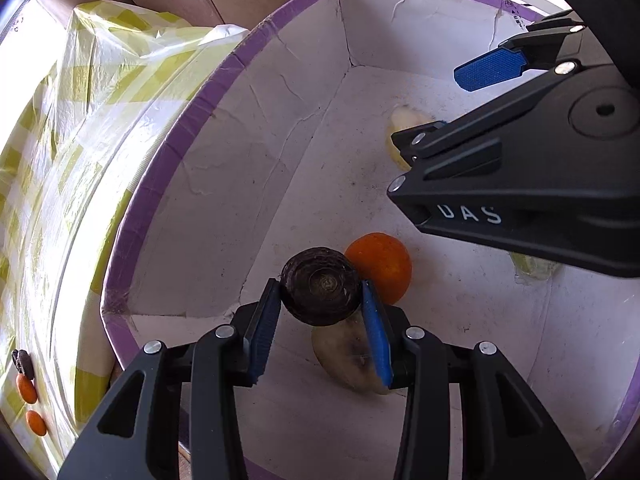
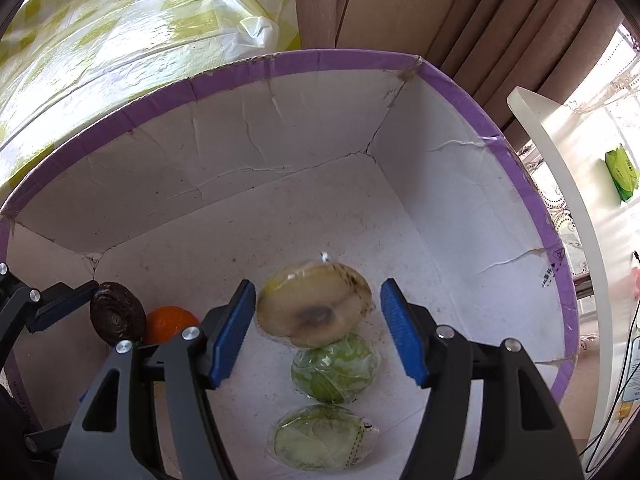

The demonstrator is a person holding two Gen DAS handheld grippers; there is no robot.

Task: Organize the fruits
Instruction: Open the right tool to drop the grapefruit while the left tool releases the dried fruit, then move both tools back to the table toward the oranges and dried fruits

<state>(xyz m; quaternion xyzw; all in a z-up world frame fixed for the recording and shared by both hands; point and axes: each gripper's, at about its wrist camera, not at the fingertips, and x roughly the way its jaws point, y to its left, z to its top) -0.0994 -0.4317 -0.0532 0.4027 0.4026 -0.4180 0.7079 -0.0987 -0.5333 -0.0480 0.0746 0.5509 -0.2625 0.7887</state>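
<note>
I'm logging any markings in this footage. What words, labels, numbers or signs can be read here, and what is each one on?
"DAS": white letters on the black body of the right claw, seen from the left wrist view.
Small black print and a triangle sign on the purple-rimmed white cardboard box: too small to read.
Green packet on the white table: print blurred.
Nothing else is legible.

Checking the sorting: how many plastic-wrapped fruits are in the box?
3, in a row on the box floor: a pale one between the open right gripper fingers, two green ones nearer the camera. Grippers may hide more.
</note>
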